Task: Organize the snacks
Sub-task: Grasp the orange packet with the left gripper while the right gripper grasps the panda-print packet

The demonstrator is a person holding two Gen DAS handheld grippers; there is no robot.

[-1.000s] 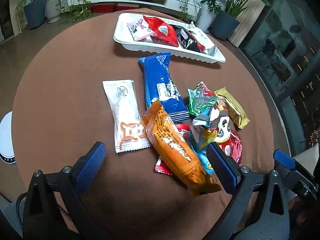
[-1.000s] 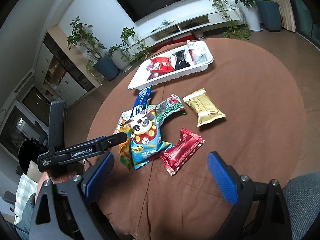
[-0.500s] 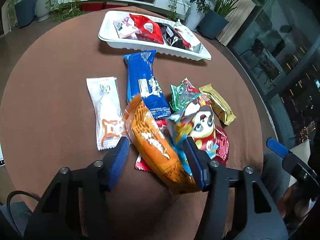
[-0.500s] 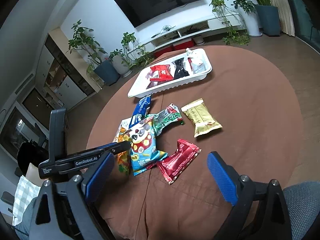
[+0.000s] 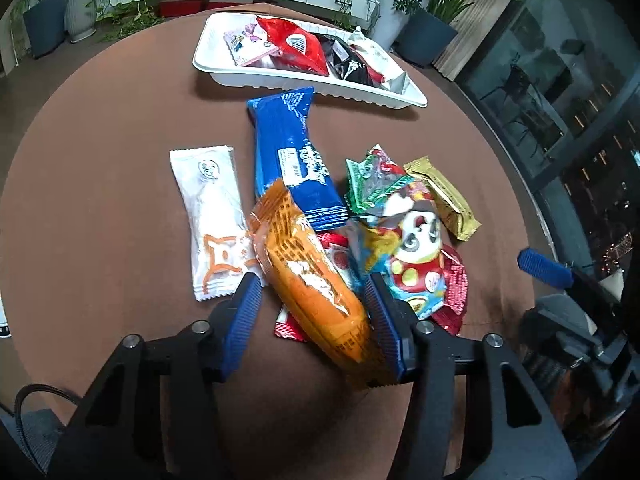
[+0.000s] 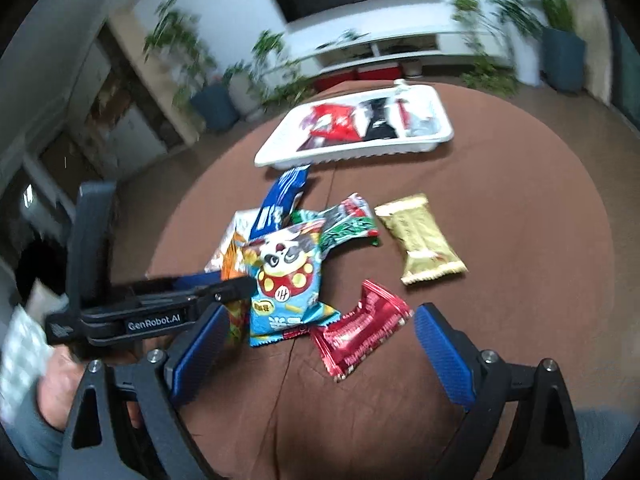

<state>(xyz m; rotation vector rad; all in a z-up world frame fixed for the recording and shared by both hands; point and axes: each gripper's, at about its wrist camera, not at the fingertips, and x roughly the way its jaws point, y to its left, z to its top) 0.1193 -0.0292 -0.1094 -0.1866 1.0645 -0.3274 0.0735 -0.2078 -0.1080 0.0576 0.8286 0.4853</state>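
Note:
My left gripper [image 5: 312,312] is closing around an orange snack pack [image 5: 308,280], its blue pads [image 5: 240,320] close on both sides of the pack's near end. Around it on the brown table lie a white pack [image 5: 212,216], a long blue pack [image 5: 296,164], a green pack [image 5: 368,180], a panda pack [image 5: 412,252], a gold pack [image 5: 444,196] and a red pack [image 6: 360,332]. A white tray [image 5: 304,80] at the far side holds several snacks. My right gripper [image 6: 320,344] is open and empty above the red pack.
The round brown table [image 6: 520,200] ends close behind the tray. Potted plants [image 5: 428,28], a TV bench [image 6: 380,48] and a wall TV stand beyond it. A dark window wall [image 5: 560,80] runs along the right in the left wrist view.
My left gripper moved forward over the orange pack and its jaws narrowed from wide open to close around it. My right gripper shifted and its view blurred, still open.

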